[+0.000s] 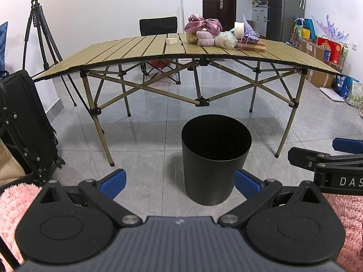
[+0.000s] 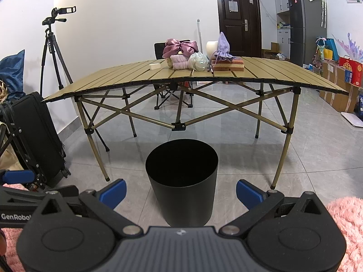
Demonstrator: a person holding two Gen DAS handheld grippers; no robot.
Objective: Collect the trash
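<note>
- Nearest, the left gripper [image 1: 179, 182] and the right gripper [image 2: 181, 192] both hang with jaws spread wide, holding nothing.
- Just beyond, at twelve o'clock, the black bin [image 2: 181, 181] stands upright on the floor tiles; its inside looks dark, contents unclear.
- Farther, on the folding table [image 1: 127, 52], a pale plastic bundle [image 2: 198, 61] sits at one o'clock: probably light, soft and crinkly, best pinched at a bunched fold.

Camera tripod [image 2: 53, 52] and black suitcase [image 2: 36, 136] left of folding table [image 2: 283, 77]; dark door [image 2: 238, 20]; refrigerator [image 2: 306, 22] behind.
</note>
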